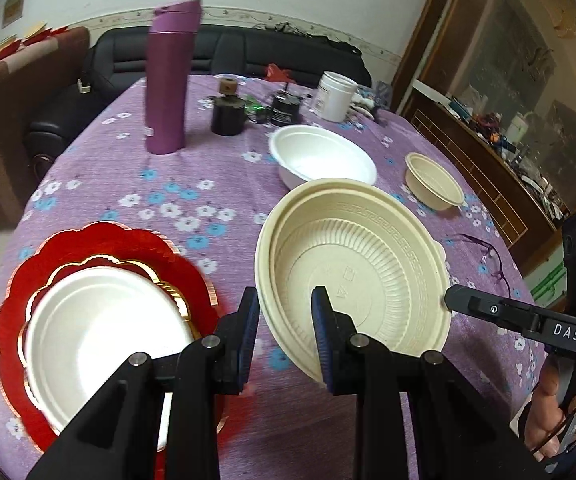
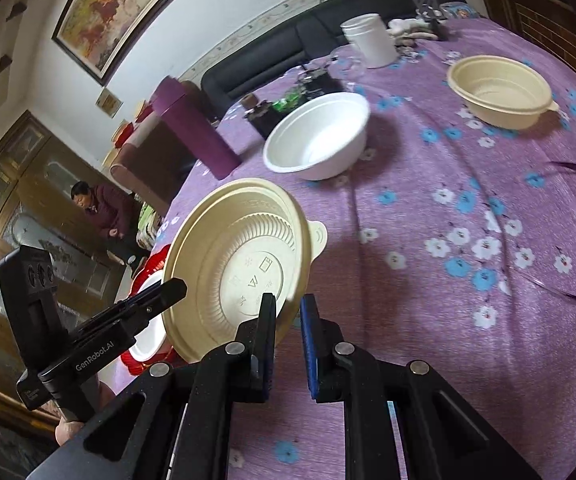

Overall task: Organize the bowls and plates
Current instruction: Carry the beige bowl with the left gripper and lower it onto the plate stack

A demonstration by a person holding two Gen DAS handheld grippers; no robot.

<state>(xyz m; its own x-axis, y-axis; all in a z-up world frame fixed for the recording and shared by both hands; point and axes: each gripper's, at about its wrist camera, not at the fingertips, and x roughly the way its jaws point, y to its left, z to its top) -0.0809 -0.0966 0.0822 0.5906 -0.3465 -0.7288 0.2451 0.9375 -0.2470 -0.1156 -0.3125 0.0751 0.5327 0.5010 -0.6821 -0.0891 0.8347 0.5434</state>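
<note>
open cloth between red plate (image 1: 103, 240) and white bowl (image 1: 324, 156); purple flask (image 1: 169, 80) upright beyond
</note>
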